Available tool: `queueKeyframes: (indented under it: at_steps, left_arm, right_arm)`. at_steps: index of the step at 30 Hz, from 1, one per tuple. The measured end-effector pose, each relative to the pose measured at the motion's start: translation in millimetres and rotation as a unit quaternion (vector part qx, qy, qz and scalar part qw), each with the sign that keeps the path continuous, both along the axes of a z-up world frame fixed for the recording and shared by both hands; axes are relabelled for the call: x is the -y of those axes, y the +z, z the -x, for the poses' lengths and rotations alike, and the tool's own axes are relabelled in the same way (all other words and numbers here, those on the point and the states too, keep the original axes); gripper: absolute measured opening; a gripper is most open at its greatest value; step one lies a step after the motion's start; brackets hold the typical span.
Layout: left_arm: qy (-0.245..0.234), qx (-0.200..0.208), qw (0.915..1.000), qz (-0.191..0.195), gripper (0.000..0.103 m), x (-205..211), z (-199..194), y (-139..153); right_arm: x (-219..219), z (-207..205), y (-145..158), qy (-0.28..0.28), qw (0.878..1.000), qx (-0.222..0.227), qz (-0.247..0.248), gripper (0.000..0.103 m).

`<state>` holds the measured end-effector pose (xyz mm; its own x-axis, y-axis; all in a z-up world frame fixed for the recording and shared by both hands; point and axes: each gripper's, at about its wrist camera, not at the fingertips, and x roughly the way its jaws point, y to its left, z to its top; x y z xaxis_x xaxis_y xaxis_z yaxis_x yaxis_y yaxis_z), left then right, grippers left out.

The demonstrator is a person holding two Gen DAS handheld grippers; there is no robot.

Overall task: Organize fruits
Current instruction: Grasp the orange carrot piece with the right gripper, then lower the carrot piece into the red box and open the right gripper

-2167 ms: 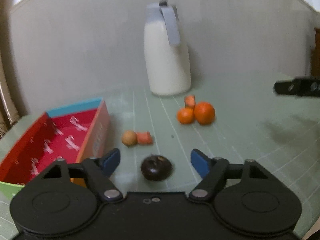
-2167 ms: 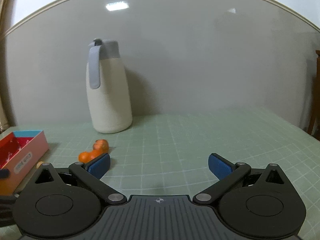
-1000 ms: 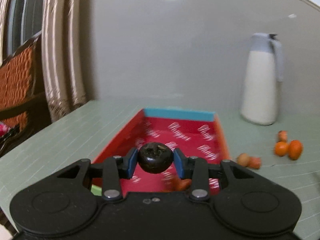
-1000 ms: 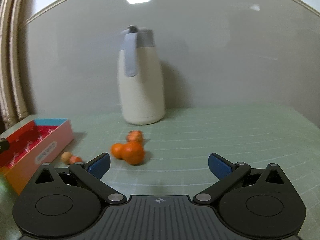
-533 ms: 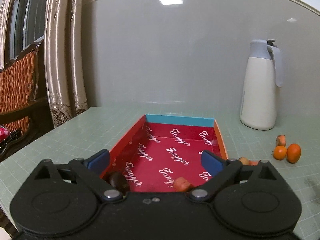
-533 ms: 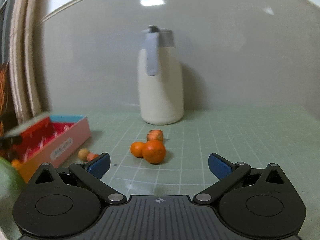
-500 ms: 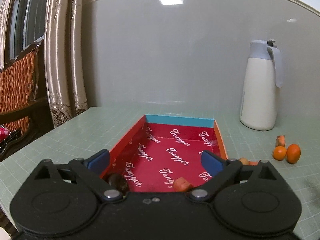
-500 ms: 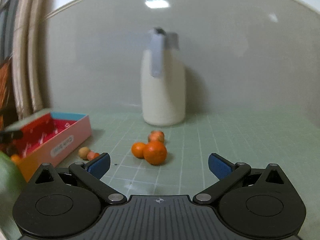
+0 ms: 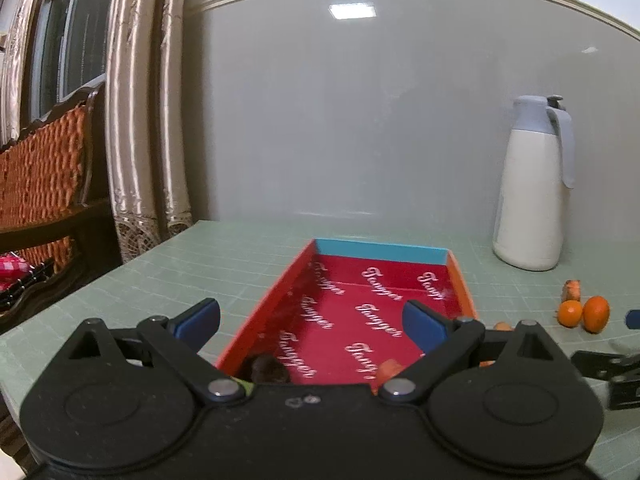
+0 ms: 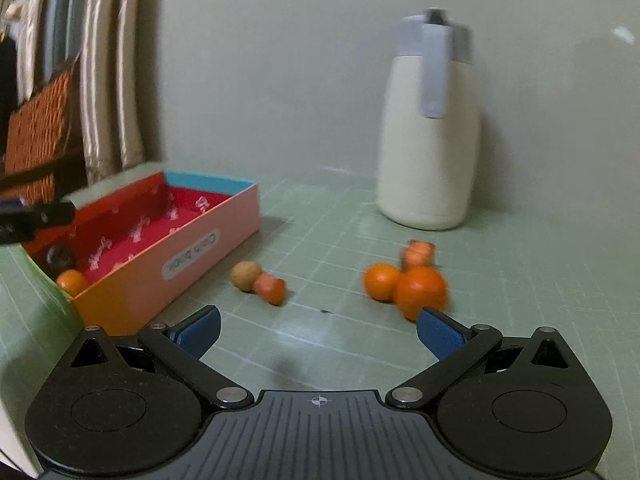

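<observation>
Fruits in box [image 10: 192, 258] (two), five on mat [image 10: 340, 332], grippers spread.

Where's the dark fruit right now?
The dark fruit lies inside the red box, at its near end beside a small orange fruit, seen at the right wrist view's left edge.

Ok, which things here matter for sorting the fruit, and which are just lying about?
Job: red box; dark fruit and small orange inside it; oranges, brown fruit and pink pieces on the mat.

Lying about: white jug, chair, curtains.
</observation>
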<state>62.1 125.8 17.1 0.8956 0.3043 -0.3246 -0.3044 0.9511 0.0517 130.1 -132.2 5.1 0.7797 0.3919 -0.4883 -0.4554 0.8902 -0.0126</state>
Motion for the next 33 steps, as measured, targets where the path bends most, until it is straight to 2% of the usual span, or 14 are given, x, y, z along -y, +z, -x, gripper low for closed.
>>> queueKeyframes:
  at_steps: [4, 6, 8, 12, 16, 24, 25, 26, 33]
  left_arm:
    - [0.016, 0.000, 0.9999, 0.000, 0.092, -17, 6, 1]
    - [0.029, 0.003, 0.9996, 0.004, 0.092, -27, 10, 2]
    - [0.041, 0.002, 0.9991, 0.011, 0.092, -37, 12, 2]
    - [0.053, 0.003, 0.9982, 0.029, 0.092, -53, 15, 3]
    - [0.061, 0.006, 0.9975, 0.033, 0.092, -61, 17, 4]
    - [0.071, 0.002, 0.9967, 0.038, 0.092, -72, 19, 3]
    - [0.072, 0.002, 0.9967, 0.038, 0.092, -74, 19, 3]
    - [0.074, 0.001, 0.9966, 0.038, 0.092, -75, 20, 2]
    - [0.079, 0.001, 0.9960, 0.042, 0.092, -77, 21, 2]
  right_arm:
    - [-23, -14, -7, 0.018, 1.000, -0.003, 0.017, 0.103]
    - [-29, -19, -8, 0.024, 1.000, -0.001, 0.019, 0.093]
    - [-34, -25, -9, 0.028, 0.999, -0.008, 0.019, 0.075]
    - [-43, -35, -12, 0.035, 0.999, -0.020, 0.025, 0.069]
    - [-47, -44, -15, 0.043, 0.998, -0.033, 0.033, 0.054]
    - [-53, -56, -19, 0.050, 0.997, -0.046, 0.037, 0.051]
    - [-53, -56, -19, 0.054, 0.997, -0.049, 0.034, 0.042]
    - [-52, -57, -19, 0.058, 0.997, -0.053, 0.028, 0.023]
    - [-51, -46, -18, 0.063, 0.996, -0.045, 0.039, 0.023]
